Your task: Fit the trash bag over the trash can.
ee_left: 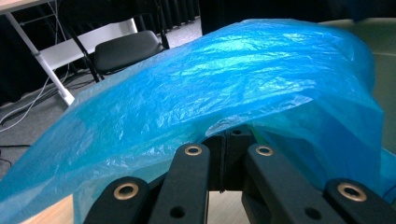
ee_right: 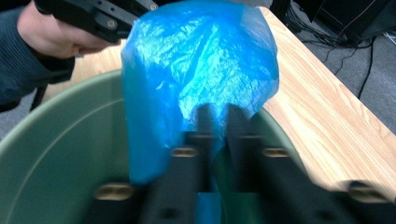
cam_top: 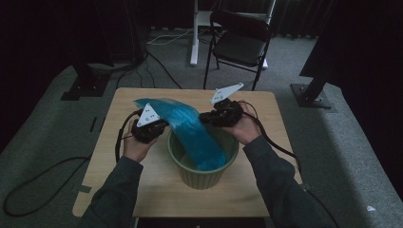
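The person is lining a green bin (cam_top: pixel 202 161) with a blue plastic bag (cam_top: pixel 190 130). The bag arches up over the bin's near-left rim and hangs down inside it, one end trailing toward the table's (cam_top: pixel 266 123) far side. The left gripper (cam_top: pixel 149 129) is clamped on the bag's edge, keeping that side lifted so the mouth can spread. The right gripper (ee_right: pixel 215 112) reaches over the bin, jaws nearly together against the film; blur hides whether they pinch it.
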A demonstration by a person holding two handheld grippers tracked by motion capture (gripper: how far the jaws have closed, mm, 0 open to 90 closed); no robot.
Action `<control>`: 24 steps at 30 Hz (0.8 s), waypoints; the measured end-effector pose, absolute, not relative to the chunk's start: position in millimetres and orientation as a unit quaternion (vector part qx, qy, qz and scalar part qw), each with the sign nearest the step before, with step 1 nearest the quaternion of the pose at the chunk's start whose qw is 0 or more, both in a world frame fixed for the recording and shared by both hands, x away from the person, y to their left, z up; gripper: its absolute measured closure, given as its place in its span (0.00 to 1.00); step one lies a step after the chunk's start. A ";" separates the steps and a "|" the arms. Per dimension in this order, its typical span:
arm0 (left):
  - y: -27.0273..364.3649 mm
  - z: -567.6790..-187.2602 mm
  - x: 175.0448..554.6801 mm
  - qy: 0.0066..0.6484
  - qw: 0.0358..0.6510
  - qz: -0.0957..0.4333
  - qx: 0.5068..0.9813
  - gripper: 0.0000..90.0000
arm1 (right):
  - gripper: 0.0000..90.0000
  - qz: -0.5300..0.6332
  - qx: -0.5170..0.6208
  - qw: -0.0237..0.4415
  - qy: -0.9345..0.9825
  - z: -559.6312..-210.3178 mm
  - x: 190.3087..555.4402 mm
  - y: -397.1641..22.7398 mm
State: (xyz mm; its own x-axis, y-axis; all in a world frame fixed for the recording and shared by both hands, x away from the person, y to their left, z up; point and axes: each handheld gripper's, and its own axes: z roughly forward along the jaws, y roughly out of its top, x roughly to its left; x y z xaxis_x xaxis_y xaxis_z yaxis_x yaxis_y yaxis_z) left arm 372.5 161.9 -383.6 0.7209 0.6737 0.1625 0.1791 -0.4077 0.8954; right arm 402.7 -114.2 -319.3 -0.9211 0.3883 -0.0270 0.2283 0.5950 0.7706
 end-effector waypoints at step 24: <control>158.5 -376.3 366.2 0.248 0.484 0.271 0.794 0.99 | 1.00 0.383 0.164 0.118 0.901 -324.3 398.6 -96.0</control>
State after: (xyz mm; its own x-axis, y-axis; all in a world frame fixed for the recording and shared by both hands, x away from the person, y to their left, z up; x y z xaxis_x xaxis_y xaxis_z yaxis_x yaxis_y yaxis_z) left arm 366.2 158.5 -376.3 0.7308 0.6556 0.1900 0.1312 -0.4081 0.9035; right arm 398.6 -96.0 -324.3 -0.9181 0.3864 -0.0880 0.2049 0.6529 0.7291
